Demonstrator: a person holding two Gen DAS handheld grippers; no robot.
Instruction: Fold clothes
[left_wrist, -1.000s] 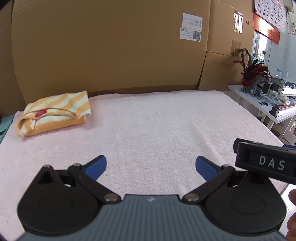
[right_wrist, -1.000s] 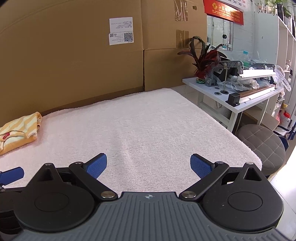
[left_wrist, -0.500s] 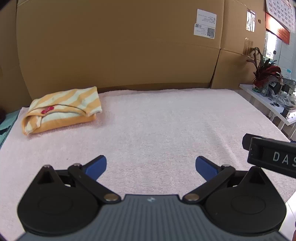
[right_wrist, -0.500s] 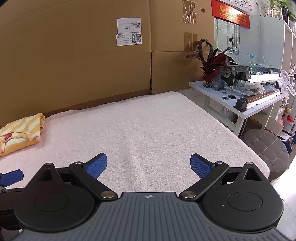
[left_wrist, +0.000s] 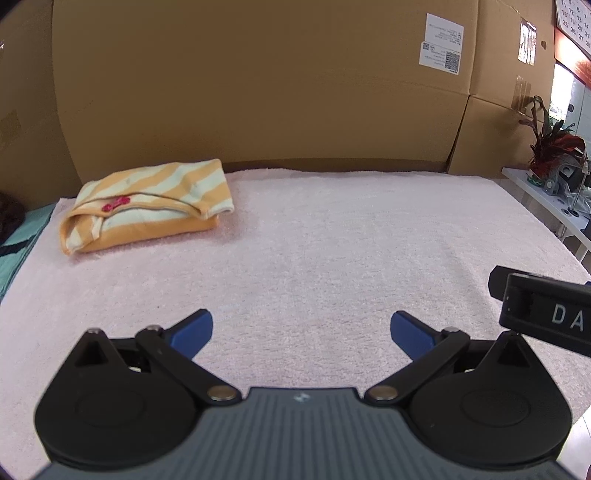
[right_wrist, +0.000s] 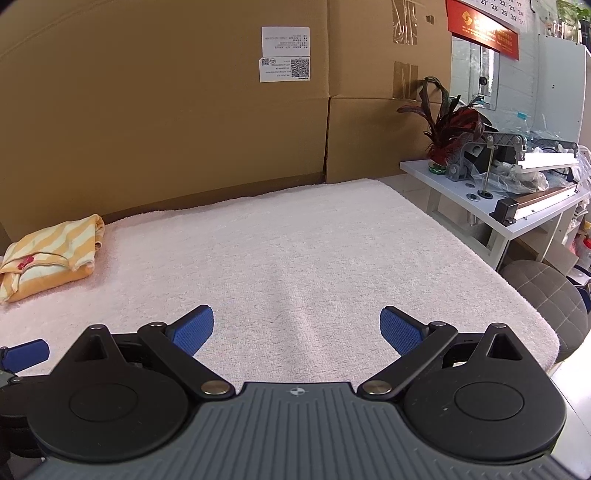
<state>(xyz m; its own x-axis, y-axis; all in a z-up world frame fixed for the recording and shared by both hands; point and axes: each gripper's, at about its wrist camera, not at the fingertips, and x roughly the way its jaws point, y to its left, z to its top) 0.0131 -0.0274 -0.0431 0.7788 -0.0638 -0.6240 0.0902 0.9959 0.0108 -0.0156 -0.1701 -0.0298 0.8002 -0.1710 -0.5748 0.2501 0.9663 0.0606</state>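
Even, bright indoor light with soft shadows, sharp focus throughout, daylight glare at the window (right_wrist: 476, 74) on the right, and strong fisheye bending with dark corners.

We see the folded garment (left_wrist: 147, 203) lying at the far left of the towel-covered worktop (left_wrist: 332, 240), cardboard boxes (left_wrist: 258, 81) behind it, and a side table (right_wrist: 498, 206) to its right.
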